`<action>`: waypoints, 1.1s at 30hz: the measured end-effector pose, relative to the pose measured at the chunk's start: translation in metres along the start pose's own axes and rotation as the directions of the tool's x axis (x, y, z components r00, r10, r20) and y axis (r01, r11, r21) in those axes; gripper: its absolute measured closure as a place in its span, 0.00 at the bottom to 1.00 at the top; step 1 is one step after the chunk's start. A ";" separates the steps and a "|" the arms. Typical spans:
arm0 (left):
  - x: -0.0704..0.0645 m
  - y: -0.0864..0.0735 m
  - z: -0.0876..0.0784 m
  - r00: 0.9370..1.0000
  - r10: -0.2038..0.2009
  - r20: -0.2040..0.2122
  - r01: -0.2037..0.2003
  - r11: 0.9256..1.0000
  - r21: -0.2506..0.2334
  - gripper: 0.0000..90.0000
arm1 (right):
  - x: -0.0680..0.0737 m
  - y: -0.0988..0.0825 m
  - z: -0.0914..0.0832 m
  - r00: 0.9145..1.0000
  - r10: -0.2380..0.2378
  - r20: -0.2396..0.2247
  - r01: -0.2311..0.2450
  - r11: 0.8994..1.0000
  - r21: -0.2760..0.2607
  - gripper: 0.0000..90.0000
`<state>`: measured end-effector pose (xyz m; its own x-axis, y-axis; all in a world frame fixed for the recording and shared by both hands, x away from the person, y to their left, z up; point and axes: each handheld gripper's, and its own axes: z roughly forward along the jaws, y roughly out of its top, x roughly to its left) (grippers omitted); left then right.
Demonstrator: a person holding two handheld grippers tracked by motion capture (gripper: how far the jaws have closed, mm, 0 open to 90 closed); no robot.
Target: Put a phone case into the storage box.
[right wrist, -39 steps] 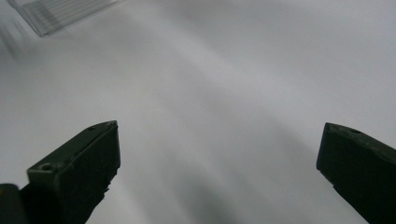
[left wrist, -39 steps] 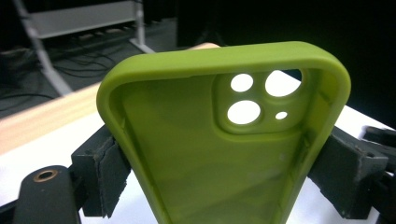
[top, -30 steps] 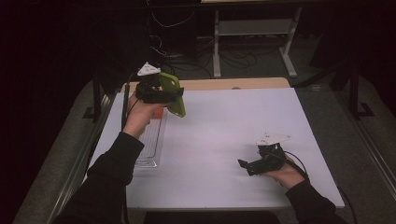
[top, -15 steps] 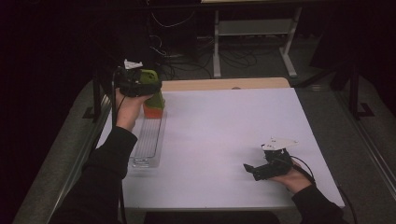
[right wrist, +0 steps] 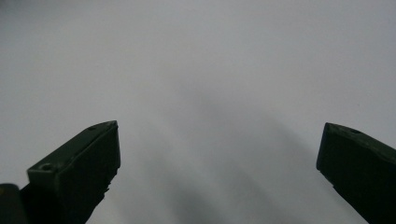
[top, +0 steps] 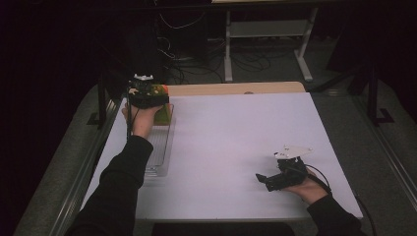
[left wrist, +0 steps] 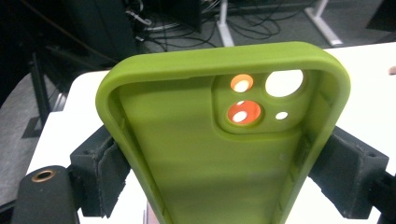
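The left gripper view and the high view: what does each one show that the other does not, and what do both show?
The left gripper view alone shows the inside of the green phone case, its camera cutouts with orange visible through two of them, and the black jaws pressing on its two sides.

The high view alone shows the right gripper, open and low over the white table, and the clear tray at the table's left edge.

Both show the green case in the left gripper, the white table and the cables behind it.

No legible text, labels, brands or numbers on anything: green phone case inner face plain, white table unmarked, gripper bodies bare of readable markings at this resolution
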<state>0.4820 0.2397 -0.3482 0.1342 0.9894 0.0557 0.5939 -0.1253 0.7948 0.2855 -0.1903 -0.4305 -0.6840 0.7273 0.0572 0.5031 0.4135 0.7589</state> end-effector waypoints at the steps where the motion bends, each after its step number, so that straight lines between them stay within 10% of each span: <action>1: 0.000 -0.002 0.002 1.000 0.000 -0.007 0.000 1.000 0.002 0.15 | 0.000 0.000 0.000 1.000 -0.001 0.000 0.001 1.000 0.001 0.00; 20: -0.004 -0.013 0.021 0.999 0.027 -0.028 -0.026 0.999 0.037 0.05 | 0.003 0.000 0.001 1.000 -0.012 -0.003 0.012 1.000 0.007 0.00; 33: 0.009 -0.012 -0.005 0.994 0.083 0.075 -0.087 0.995 0.049 0.00 | 0.003 0.001 0.002 1.000 -0.020 -0.005 0.020 1.000 0.000 0.00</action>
<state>0.4720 0.2509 -0.3536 0.2421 0.9673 0.0763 0.6178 -0.2143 0.7565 0.2848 -0.1867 -0.4305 -0.6963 0.7163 0.0452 0.4893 0.4277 0.7600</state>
